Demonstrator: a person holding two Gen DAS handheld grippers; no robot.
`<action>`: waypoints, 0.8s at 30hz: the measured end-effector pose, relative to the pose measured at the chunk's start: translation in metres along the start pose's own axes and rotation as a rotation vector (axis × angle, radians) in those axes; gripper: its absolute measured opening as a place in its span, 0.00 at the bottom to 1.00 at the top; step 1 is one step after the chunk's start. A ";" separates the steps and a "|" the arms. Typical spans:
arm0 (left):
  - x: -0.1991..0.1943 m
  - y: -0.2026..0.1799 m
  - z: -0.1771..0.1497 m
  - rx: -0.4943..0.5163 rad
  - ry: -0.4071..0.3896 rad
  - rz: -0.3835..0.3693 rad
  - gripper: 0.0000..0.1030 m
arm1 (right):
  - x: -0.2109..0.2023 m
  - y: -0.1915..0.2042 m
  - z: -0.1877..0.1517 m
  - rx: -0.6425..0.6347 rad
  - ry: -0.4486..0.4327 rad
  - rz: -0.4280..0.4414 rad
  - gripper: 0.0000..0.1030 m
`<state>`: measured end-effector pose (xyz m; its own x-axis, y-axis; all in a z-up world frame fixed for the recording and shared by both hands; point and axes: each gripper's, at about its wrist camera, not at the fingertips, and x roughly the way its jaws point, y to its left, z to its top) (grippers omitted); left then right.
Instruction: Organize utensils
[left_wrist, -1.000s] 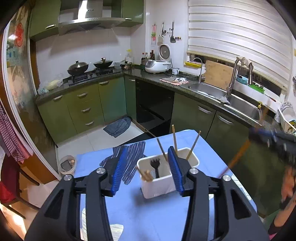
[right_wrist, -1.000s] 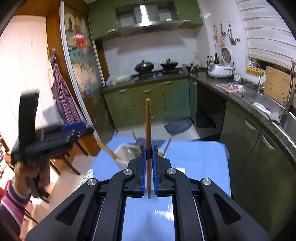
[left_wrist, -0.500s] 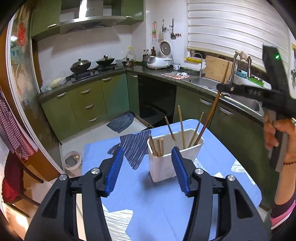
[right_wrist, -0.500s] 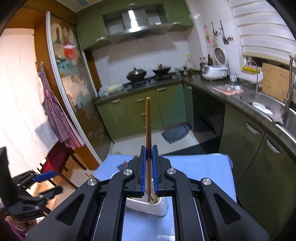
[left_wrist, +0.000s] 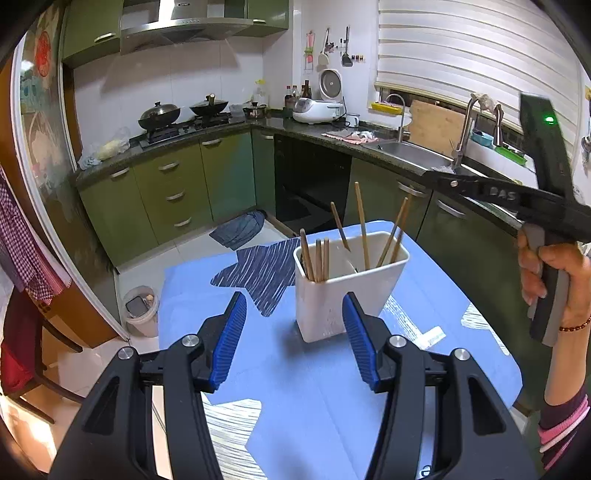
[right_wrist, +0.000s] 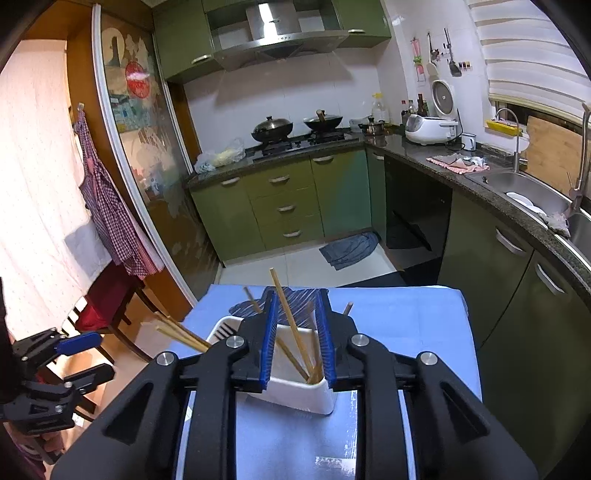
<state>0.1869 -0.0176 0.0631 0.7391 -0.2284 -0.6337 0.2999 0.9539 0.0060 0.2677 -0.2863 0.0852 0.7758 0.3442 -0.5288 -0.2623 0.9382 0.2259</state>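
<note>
A white utensil holder (left_wrist: 347, 288) stands on the blue table (left_wrist: 295, 376), with several wooden chopsticks (left_wrist: 362, 225) leaning in its compartments. My left gripper (left_wrist: 295, 332) is open and empty, just in front of the holder. My right gripper (right_wrist: 297, 341) is open above the holder (right_wrist: 299, 397); a chopstick (right_wrist: 290, 321) stands free between its jaws, its lower end inside the holder. A black fork head (right_wrist: 221, 334) shows in the holder's left compartment. The right gripper also shows at the right of the left wrist view (left_wrist: 491, 192), the left gripper at the left of the right wrist view (right_wrist: 55, 373).
The table carries a blue cloth with dark striped patches (left_wrist: 258, 273). Green kitchen cabinets (left_wrist: 166, 192) and a counter with a sink (left_wrist: 410, 153) run behind. A red chair (right_wrist: 107, 295) stands left of the table. A small bin (left_wrist: 138, 310) sits on the floor.
My right gripper has opened and let go of the chopstick, which now rests in the holder. My left gripper has drawn back a little from the holder.
</note>
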 end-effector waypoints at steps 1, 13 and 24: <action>-0.001 0.001 -0.002 -0.003 0.000 -0.002 0.50 | -0.005 0.001 -0.003 -0.004 -0.007 0.001 0.21; 0.001 0.000 -0.044 -0.052 -0.027 0.019 0.72 | -0.078 -0.012 -0.118 0.031 -0.103 -0.037 0.67; -0.030 -0.026 -0.116 -0.100 -0.102 0.064 0.93 | -0.137 0.005 -0.225 -0.017 -0.184 -0.166 0.95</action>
<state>0.0868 -0.0131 -0.0083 0.8135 -0.1800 -0.5529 0.1922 0.9807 -0.0365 0.0313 -0.3207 -0.0252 0.8999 0.1745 -0.3997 -0.1310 0.9823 0.1340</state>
